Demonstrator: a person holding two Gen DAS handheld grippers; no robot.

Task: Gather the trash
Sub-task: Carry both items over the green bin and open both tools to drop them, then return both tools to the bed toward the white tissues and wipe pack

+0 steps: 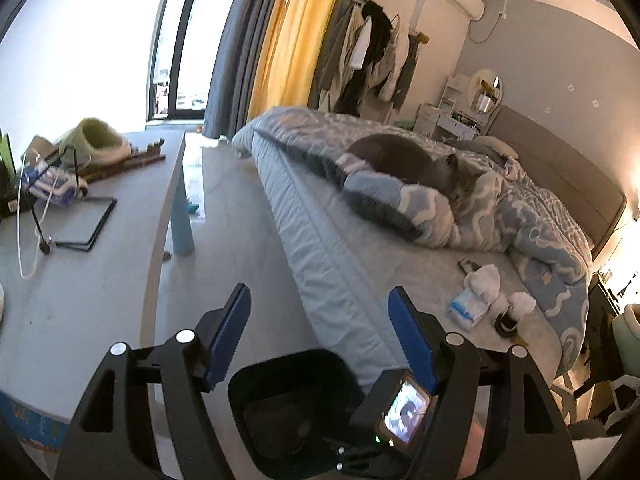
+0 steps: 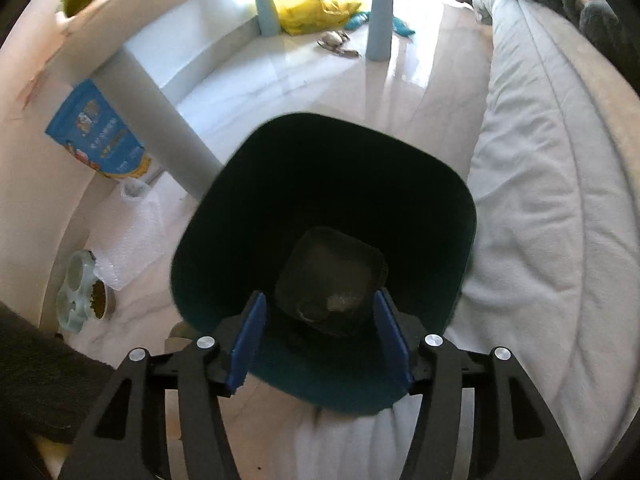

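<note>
Both hand-held grippers, left [image 1: 320, 320] & right [image 2: 320, 320], released, nothing gripped, over bin [image 2: 420, 184].

daylight is pouring in through the window [image 1: 80, 40], which is blowing out to plain white. a warm lamp glow is flaring at the right edge of the left wrist view. glare is shining off the floor [image 2: 304, 92]. the bin [image 2: 320, 208] is swallowing light, its inside nearly black. both views are bending strongly at the dark round edges, and the cat [image 1: 408, 164] is looking slightly soft.

Bin [image 2: 324, 208] between table [image 2: 48, 184] and bed [image 2: 552, 200]
</note>
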